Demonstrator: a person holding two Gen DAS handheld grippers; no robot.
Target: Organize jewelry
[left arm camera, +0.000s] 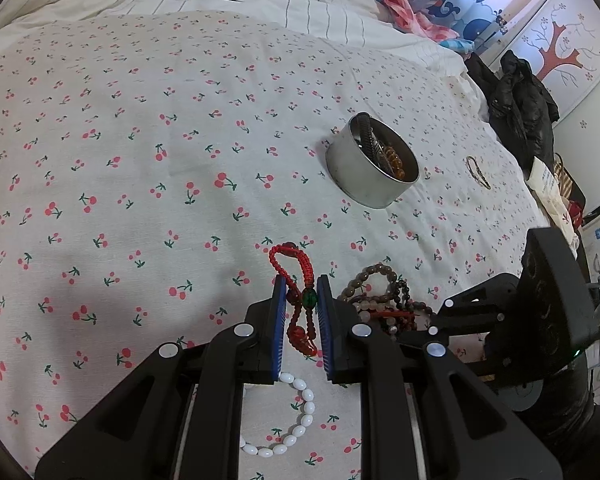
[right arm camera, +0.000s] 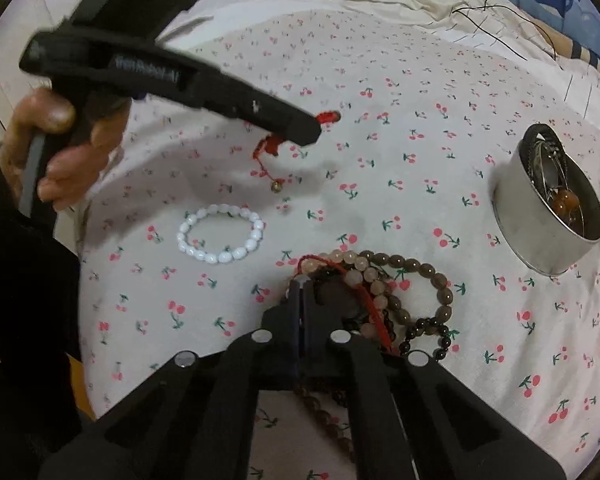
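A hand [right arm camera: 56, 152] at far left of the right wrist view is gripping the handle of the left gripper [left arm camera: 302, 300], whose 2 blue-padded fingers [left arm camera: 279, 320] are pinching a red cord bracelet [left arm camera: 296, 280] and holding it above a cherry-print bedspread [left arm camera: 120, 160]; the cord's loop is sticking up past the fingertips while its red and green beads are hanging between the pads. Just below it, a white bead bracelet [right arm camera: 220, 236] is lying flat on the bedspread, apart from everything else. Toward the middle, a tangle of brown, pale pink and dark bead bracelets [right arm camera: 400, 292] threaded with red cord is sitting in a heap, and the right gripper [right arm camera: 301, 282] is resting with its tip at the heap's left edge, its jaws pressed together; whether any strand is caught between them cannot be told, since the fingers are hiding that spot. Further right, well apart from the heap, a round metal tin [right arm camera: 548, 220] is standing open on the bedspread, already holding an amber bead bracelet [right arm camera: 566, 202] and several dark and metallic bangles. Beyond the tin in the left wrist view, 1 thin gold bangle [left arm camera: 477, 172] is lying alone on the cloth near the bed's edge. At far right of that view, a dark jacket [left arm camera: 520, 108] is hanging over the bedside.
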